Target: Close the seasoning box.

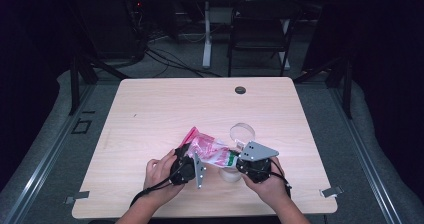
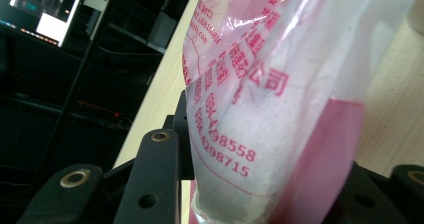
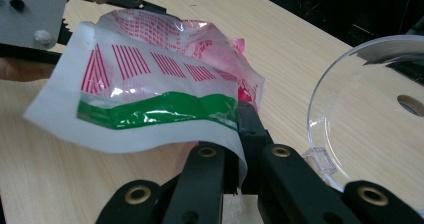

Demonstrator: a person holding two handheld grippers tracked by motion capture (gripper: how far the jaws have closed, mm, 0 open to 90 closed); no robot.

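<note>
Together both grippers (image 1: 192, 156) (image 1: 239, 160) grip the bag (image 1: 212, 149).

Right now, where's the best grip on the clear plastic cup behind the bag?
Probably the clear plastic cup is best taken by its thin rim: it lies tilted with its mouth open toward the right gripper. Come from that side, one jaw inside. Both grippers hold the pink-and-white printed plastic bag, so free one first.

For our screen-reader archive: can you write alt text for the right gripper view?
The right claw pinches the white sealed edge of a pink-and-green printed bag above a wooden table. A clear round container stands at the right.
</note>
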